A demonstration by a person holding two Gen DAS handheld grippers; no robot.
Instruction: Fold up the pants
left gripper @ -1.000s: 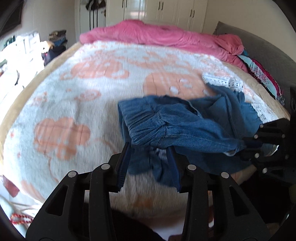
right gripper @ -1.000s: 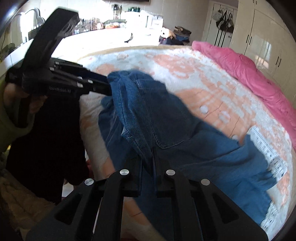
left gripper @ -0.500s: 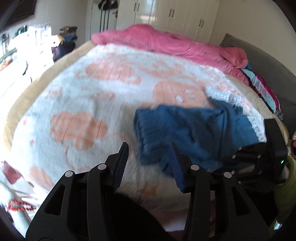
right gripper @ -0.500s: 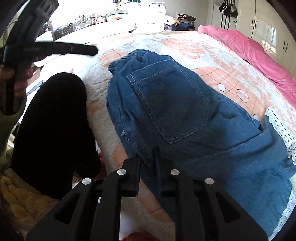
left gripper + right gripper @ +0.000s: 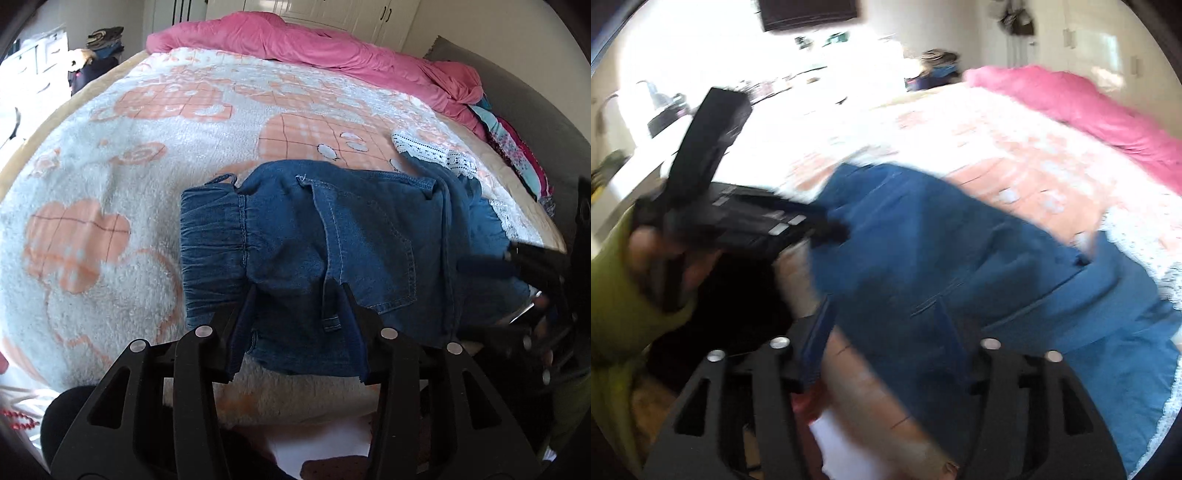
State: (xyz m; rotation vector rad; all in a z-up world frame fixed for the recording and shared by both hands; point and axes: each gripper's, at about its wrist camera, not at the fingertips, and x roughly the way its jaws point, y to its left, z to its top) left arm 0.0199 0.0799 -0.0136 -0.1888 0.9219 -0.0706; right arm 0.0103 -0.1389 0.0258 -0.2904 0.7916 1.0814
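On fleecy blanket (image 5: 110,177), rumpled denim pants (image 5: 332,236)

left gripper (image 5: 299,295): angled down, jaws apart, cloth between, pads not pressing | right gripper (image 5: 882,314): angled down, jaws just opened wide, cloth between, unpinched | left hand (image 5: 661,254): green sleeve, grasping its gripper's handle

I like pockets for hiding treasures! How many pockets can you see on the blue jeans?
1. A stitched back pocket sits on top of the folded jeans, right of the stretchy waistband. More pockets may be hidden underneath the fold.
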